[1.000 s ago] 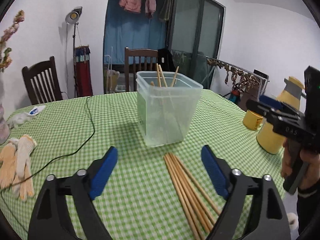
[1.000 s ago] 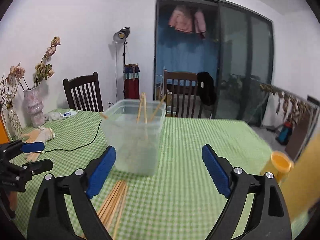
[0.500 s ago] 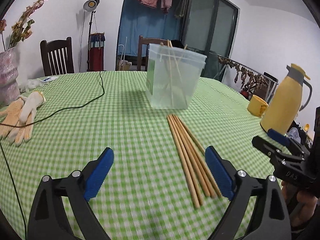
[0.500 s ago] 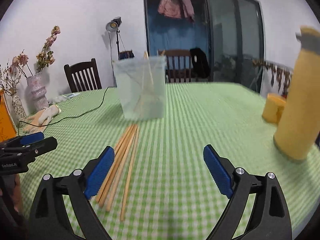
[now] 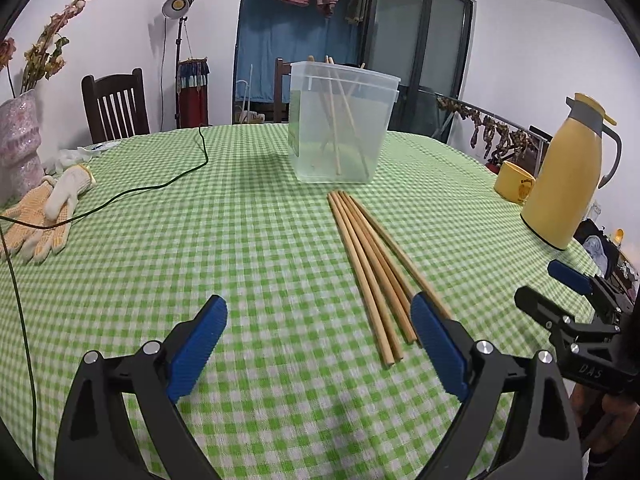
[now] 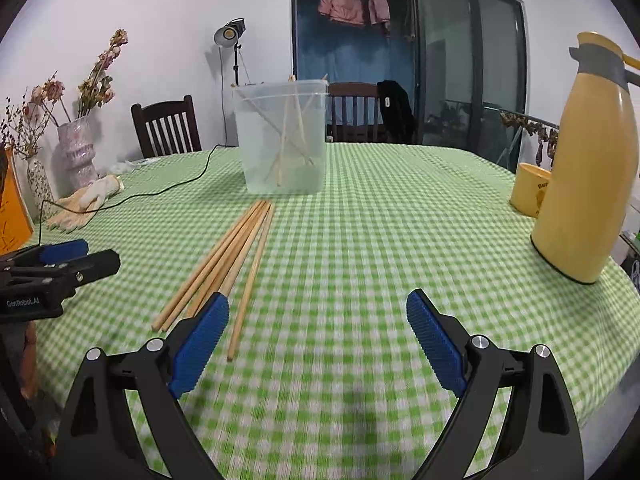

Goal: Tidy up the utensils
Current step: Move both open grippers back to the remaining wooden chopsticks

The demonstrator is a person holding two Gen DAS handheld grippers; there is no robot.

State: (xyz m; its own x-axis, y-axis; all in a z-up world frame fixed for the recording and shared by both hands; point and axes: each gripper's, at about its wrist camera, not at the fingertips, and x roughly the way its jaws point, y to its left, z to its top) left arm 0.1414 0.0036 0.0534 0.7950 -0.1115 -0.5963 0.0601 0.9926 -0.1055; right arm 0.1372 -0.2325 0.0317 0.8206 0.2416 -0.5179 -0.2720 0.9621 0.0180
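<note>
Apparently both tools, left tool [image 5: 318,334] and right tool [image 6: 318,330], gaped wide, empty; hovering by loose chopsticks [image 5: 372,264] to grab for tub [image 5: 340,124].

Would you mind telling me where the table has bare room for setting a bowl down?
Bare tablecloth lies between the loose chopsticks and the yellow flask, and again between the chopsticks and the gloves, though a black cable crosses its far side. It is crowded just in front of the plastic container.

White walls, dark wooden chairs [image 5: 114,106], a studio lamp [image 6: 228,34] on its stand, and dark glass sliding doors [image 6: 468,68].
</note>
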